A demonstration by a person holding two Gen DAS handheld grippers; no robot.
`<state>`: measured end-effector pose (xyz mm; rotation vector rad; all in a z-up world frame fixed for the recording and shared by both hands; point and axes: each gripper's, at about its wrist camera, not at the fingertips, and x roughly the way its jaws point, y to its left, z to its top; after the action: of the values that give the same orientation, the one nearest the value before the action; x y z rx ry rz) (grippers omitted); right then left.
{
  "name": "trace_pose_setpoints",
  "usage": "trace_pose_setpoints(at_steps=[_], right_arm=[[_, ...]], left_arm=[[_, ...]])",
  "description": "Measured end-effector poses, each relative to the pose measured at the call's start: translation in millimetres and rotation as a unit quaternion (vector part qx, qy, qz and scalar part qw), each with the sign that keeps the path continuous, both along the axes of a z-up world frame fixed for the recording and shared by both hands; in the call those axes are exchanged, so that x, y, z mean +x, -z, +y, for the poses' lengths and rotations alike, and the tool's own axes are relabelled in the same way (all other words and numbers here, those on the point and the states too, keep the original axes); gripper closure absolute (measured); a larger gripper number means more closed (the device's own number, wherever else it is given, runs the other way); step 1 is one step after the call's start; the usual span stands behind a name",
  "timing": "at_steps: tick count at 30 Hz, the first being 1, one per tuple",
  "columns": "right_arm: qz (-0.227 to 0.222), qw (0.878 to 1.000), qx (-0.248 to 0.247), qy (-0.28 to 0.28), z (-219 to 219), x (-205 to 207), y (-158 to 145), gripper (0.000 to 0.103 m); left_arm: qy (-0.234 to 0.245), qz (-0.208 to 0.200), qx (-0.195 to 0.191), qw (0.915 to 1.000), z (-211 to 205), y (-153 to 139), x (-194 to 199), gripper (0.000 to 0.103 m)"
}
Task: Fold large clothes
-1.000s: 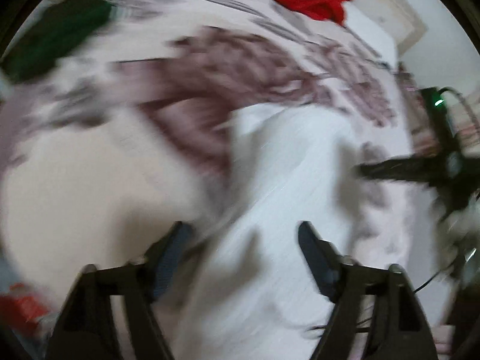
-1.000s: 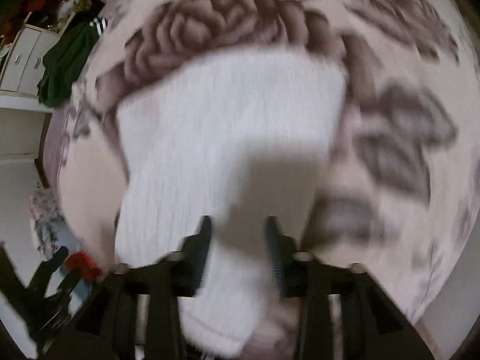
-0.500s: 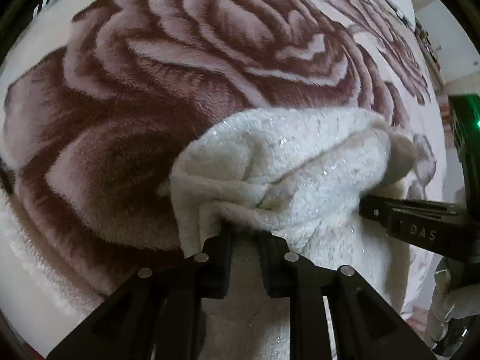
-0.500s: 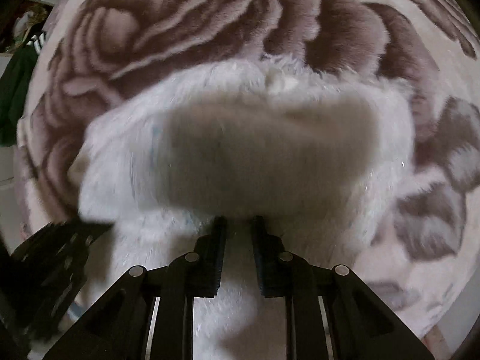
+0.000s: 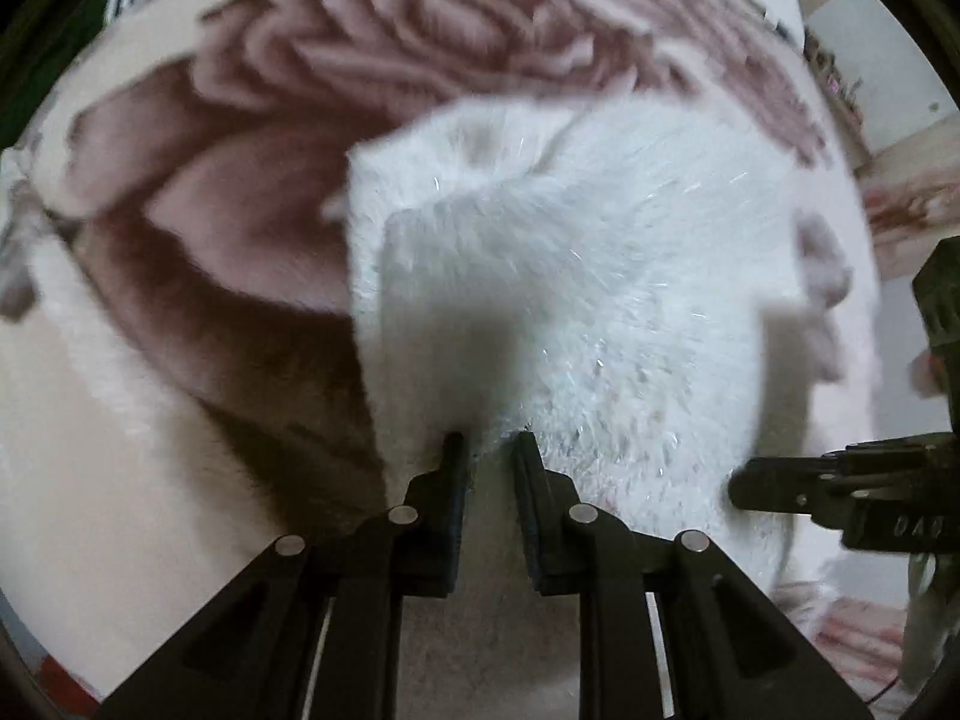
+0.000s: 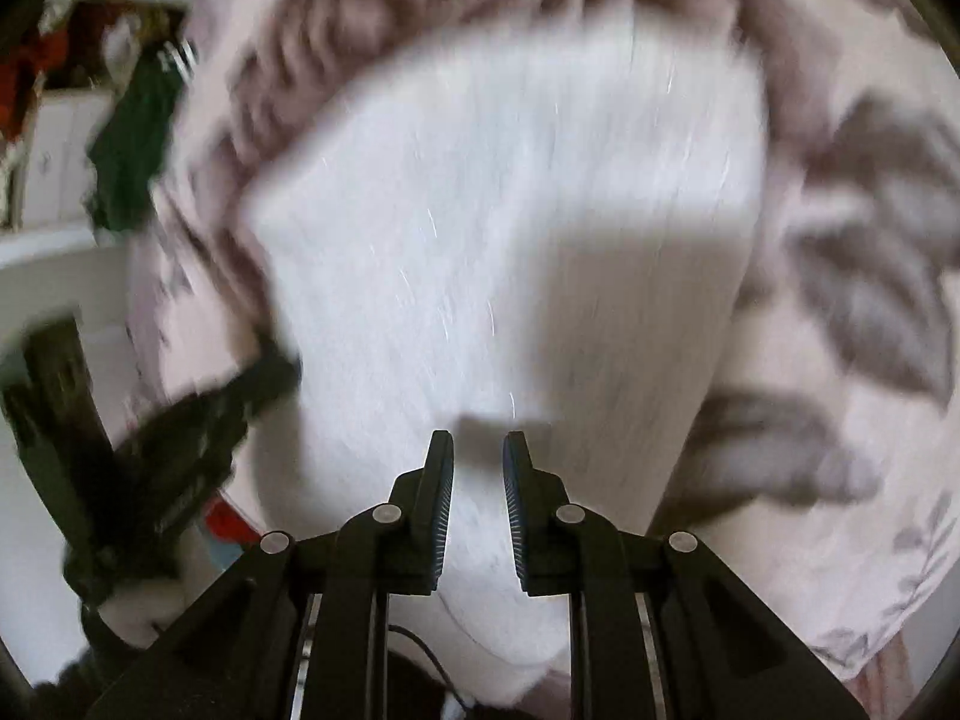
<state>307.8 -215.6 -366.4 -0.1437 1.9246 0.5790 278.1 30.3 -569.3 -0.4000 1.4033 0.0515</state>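
Observation:
A white fluffy garment (image 5: pixel 570 276) lies folded on a pink blanket with a dark rose print (image 5: pixel 252 222). My left gripper (image 5: pixel 487 441) is shut on the garment's near edge, fabric between its fingers. In the right wrist view the same garment (image 6: pixel 480 210) fills the middle, blurred by motion. My right gripper (image 6: pixel 477 444) stands over its near edge with the jaws slightly apart; whether fabric is pinched between them cannot be made out. The right gripper also shows at the right edge of the left wrist view (image 5: pixel 840 492). The left gripper shows at the left of the right wrist view (image 6: pixel 180 432).
A dark green garment (image 6: pixel 132 138) hangs off the blanket's far left edge near a white cabinet (image 6: pixel 54 168). Something red (image 6: pixel 231 525) lies low at the left, below the bed. The blanket's rose and leaf print (image 6: pixel 870 276) spreads to the right.
Both grippers closed on the white garment half a second ago and have since pulled back, so the folded garment now looks farther and flatter. Both views are motion-blurred.

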Motion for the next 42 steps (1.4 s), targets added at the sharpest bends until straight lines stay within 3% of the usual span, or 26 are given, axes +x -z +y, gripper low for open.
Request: trace_pose_setpoints(at_steps=[4, 7, 10, 13, 14, 15, 17, 18, 19, 22, 26, 29, 32, 36, 40, 42], right_arm=[[-0.048, 0.998, -0.030, 0.015, 7, -11, 34, 0.086], [-0.087, 0.994, -0.063, -0.003, 23, -18, 39, 0.086], [-0.097, 0.993, -0.073, -0.008, 27, -22, 33, 0.086], [-0.062, 0.998, -0.026, 0.005, 13, -15, 7, 0.084], [-0.044, 0.999, 0.011, 0.019, -1, -12, -7, 0.077], [-0.030, 0.998, 0.042, 0.038, -17, -10, -20, 0.070], [-0.032, 0.993, 0.083, 0.073, -52, -7, -43, 0.032], [-0.036, 0.991, 0.099, 0.085, -70, -5, -52, 0.026], [-0.036, 0.988, 0.111, 0.098, -89, -3, -57, 0.024], [-0.027, 0.984, 0.130, 0.121, -128, 7, -51, 0.024], [-0.016, 0.980, 0.147, 0.131, -153, 35, -7, 0.023], [0.012, 0.976, 0.164, 0.144, -151, 60, 27, 0.023], [0.040, 0.975, 0.174, 0.131, -138, 73, 51, 0.023], [0.066, 0.981, 0.158, 0.088, -115, 44, 62, 0.023], [0.090, 0.980, 0.157, 0.077, -130, -29, 47, 0.023], [0.104, 0.980, 0.147, 0.086, -142, -70, 42, 0.023]], left_arm=[[0.006, 0.001, 0.007, 1.0000, -4, 10, 11, 0.087], [0.005, -0.004, -0.010, 0.9999, 1, 14, 11, 0.087], [0.015, -0.007, -0.002, 0.9999, 0, -6, 7, 0.087], [0.014, -0.020, 0.023, 0.9994, 1, -42, -10, 0.087], [0.008, -0.024, 0.040, 0.9989, 1, -54, -17, 0.084], [-0.002, -0.034, 0.049, 0.9982, 0, -65, -26, 0.079], [-0.027, -0.048, 0.048, 0.9973, -1, -80, -49, 0.048], [-0.037, -0.052, 0.045, 0.9970, -1, -82, -58, 0.035], [-0.049, -0.053, 0.045, 0.9964, 0, -83, -69, 0.015], [-0.083, -0.048, 0.038, 0.9947, -18, -77, -87, 0.014], [-0.116, -0.011, 0.008, 0.9932, -46, -41, -93, 0.014], [-0.131, 0.019, 0.029, 0.9908, -52, -7, -86, 0.013], [-0.113, 0.030, 0.045, 0.9921, -53, 20, -76, 0.001], [-0.076, 0.042, 0.047, 0.9951, -56, -9, -85, 0.001], [-0.095, 0.050, 0.057, 0.9926, -32, -54, -140, 0.001], [-0.116, 0.068, 0.085, 0.9873, -13, -65, -176, 0.001]])
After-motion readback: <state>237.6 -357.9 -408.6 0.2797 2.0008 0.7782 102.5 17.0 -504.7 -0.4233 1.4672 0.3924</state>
